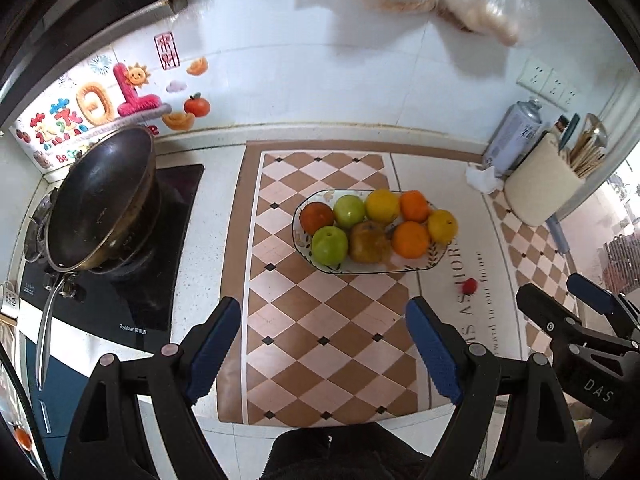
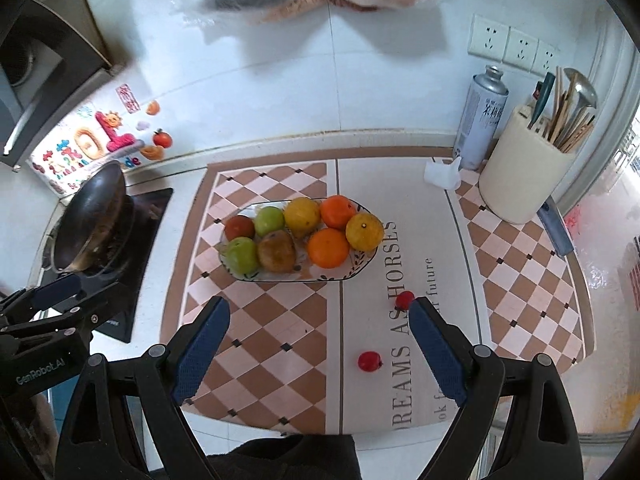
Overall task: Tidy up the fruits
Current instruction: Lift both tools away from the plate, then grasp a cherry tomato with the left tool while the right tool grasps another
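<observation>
Fruit plate long axis left-right on mat; left claw, right claw wide open, empty.

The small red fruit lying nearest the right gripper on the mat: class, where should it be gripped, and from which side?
Grip the small red fruit across its round middle, coming down from above with the open right gripper. It lies alone on the flat mat, apart from the plate, so both sides are free for the fingers.
</observation>
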`<act>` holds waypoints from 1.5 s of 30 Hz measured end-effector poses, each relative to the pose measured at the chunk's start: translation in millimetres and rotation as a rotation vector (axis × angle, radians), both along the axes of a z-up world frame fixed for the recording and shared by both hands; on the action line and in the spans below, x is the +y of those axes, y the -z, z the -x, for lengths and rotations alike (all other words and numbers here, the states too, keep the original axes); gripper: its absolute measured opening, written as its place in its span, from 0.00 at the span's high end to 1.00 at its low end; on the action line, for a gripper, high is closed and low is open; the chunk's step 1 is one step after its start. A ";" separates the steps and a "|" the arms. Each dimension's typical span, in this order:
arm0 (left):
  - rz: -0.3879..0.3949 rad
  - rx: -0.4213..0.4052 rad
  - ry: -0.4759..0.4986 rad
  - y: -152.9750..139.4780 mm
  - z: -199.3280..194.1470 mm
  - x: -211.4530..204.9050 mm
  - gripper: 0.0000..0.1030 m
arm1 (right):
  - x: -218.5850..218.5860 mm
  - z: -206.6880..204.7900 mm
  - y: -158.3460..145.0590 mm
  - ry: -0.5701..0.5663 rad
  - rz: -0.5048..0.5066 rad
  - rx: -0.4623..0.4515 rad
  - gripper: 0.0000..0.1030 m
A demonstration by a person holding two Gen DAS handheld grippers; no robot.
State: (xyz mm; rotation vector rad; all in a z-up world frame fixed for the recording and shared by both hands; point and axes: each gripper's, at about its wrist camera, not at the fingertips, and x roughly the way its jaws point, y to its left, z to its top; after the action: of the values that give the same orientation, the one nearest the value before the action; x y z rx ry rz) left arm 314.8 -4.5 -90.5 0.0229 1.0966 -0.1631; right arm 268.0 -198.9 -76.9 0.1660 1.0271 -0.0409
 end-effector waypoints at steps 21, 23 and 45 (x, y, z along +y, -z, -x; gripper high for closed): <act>0.008 -0.060 -0.016 -35.5 50.8 -2.5 0.18 | -4.8 52.2 -47.3 -0.027 -0.024 -0.063 0.09; 0.007 -0.058 -0.021 -34.9 50.6 -2.8 0.18 | -8.1 51.0 -45.0 -0.024 -0.032 -0.059 0.09; -0.269 0.104 0.054 108.1 -26.4 -90.9 0.01 | -153.2 -37.0 191.5 0.213 -0.342 0.218 0.44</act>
State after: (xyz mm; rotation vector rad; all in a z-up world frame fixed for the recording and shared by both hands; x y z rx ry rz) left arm 341.1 -95.4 -198.6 0.2881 1.2166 -0.0648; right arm 305.0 -352.0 -268.4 0.5922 1.2261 -0.0779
